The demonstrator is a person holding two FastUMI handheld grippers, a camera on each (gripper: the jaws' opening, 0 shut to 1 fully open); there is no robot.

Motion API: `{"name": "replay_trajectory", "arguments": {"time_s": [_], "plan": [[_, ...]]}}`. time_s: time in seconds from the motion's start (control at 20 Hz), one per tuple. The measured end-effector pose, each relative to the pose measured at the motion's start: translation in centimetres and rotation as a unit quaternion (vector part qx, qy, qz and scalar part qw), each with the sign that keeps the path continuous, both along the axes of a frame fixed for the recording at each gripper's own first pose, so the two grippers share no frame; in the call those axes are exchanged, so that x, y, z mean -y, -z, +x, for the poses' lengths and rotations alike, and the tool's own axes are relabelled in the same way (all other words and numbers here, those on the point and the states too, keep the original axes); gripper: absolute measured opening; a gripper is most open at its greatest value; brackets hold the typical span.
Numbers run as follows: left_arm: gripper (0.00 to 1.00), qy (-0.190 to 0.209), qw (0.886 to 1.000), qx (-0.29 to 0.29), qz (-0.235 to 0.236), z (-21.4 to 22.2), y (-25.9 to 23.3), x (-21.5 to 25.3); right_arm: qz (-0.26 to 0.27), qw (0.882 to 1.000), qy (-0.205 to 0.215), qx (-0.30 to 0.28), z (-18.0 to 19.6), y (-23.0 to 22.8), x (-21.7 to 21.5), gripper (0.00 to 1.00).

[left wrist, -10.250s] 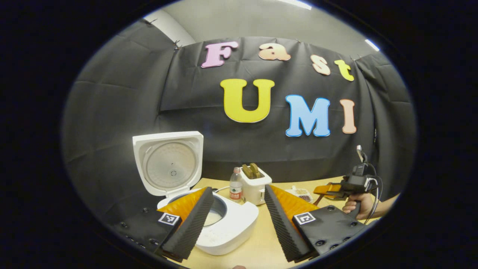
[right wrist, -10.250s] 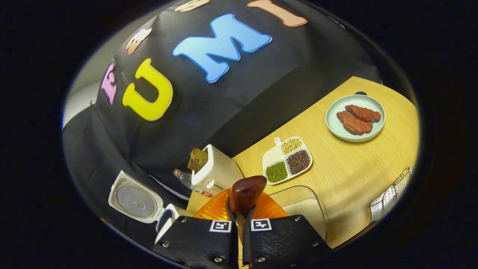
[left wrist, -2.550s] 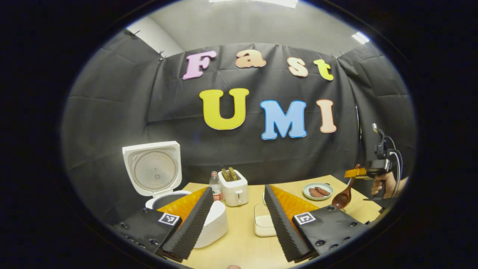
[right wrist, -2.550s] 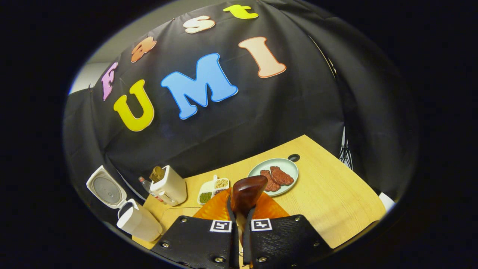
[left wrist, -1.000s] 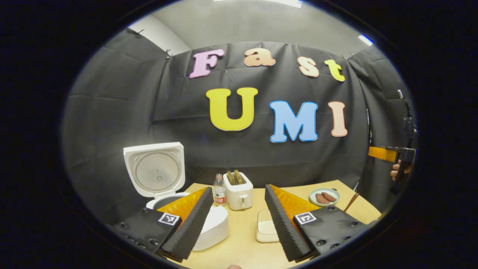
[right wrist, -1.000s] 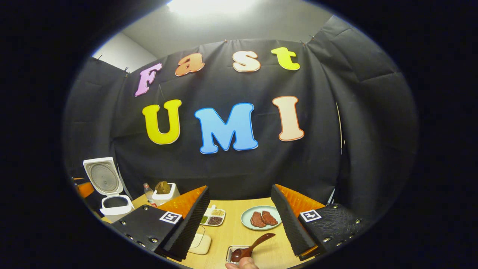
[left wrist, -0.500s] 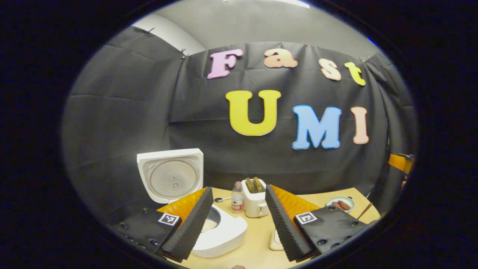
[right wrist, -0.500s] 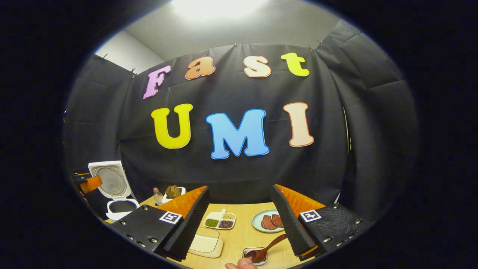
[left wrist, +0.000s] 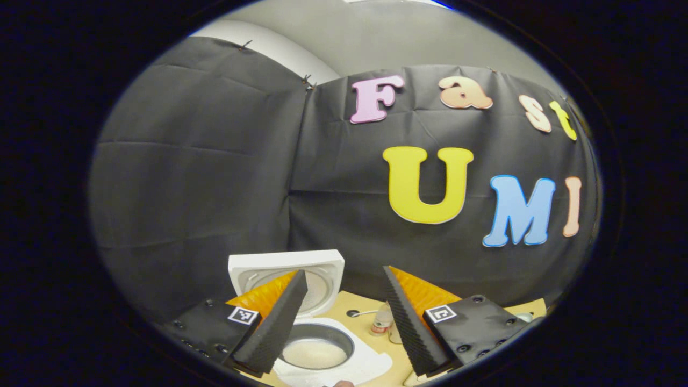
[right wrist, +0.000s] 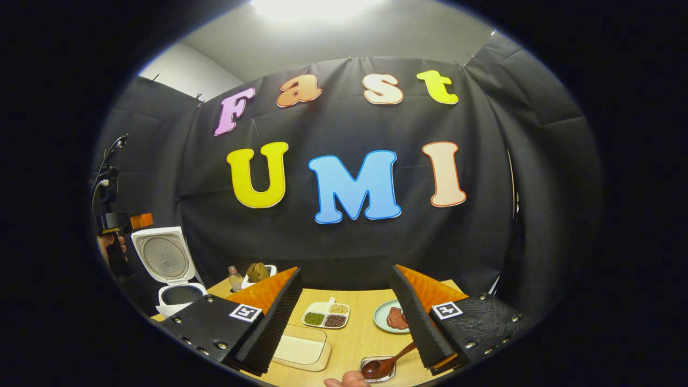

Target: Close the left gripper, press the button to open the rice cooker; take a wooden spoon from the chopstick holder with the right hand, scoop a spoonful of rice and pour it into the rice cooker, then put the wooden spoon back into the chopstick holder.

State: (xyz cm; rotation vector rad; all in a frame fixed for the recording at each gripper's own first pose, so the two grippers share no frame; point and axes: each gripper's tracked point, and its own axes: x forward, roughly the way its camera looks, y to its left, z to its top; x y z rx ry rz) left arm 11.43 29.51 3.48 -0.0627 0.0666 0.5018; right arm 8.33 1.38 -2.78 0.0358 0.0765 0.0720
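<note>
Both jaws apart; wooden spoon point(right wrist: 388, 361) lies below.

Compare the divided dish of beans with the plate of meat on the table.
The divided dish is white, roughly squared, with separate compartments holding green, dark and pale beans; the plate is pale green, round and undivided, holding reddish meat. The right gripper's finger hides part of the plate, while the dish shows whole. Both sit flat on the wooden table.

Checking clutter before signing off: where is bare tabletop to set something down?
In the right gripper view: bare wood between divided tray and plate, running forward past the clear box. Crowded: far-left corner with rice cooker, bottle, toaster.
</note>
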Motion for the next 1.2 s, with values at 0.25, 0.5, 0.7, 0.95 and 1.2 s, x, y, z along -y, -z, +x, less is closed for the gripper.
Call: {"name": "replay_trajectory", "arguments": {"time_s": [0.25,0.5,0.7,0.95,1.2], "plan": [[0.97,-0.050,0.999,-0.009,-0.003,3.1,-1.6,-5.3,0.005,1.000,0.008,-0.012,0.6,1.0,-0.3,0.99],[1.00,-0.092,0.996,-0.011,-0.017,6.9,-2.5,-10.6,0.001,1.000,0.006,-0.026,1.4,2.1,-1.0,0.99],[0.97,-0.121,0.992,-0.024,-0.027,9.1,-1.4,-14.9,-0.010,0.999,0.009,-0.032,1.9,2.6,-1.3,0.99],[0.97,-0.145,0.987,-0.055,-0.045,11.2,1.2,-19.0,-0.009,0.999,0.009,-0.035,2.3,2.5,-1.7,0.99],[1.00,-0.156,0.983,-0.077,-0.066,11.7,3.8,-21.2,-0.015,0.999,0.006,-0.035,2.5,2.6,-2.1,0.99]]}}
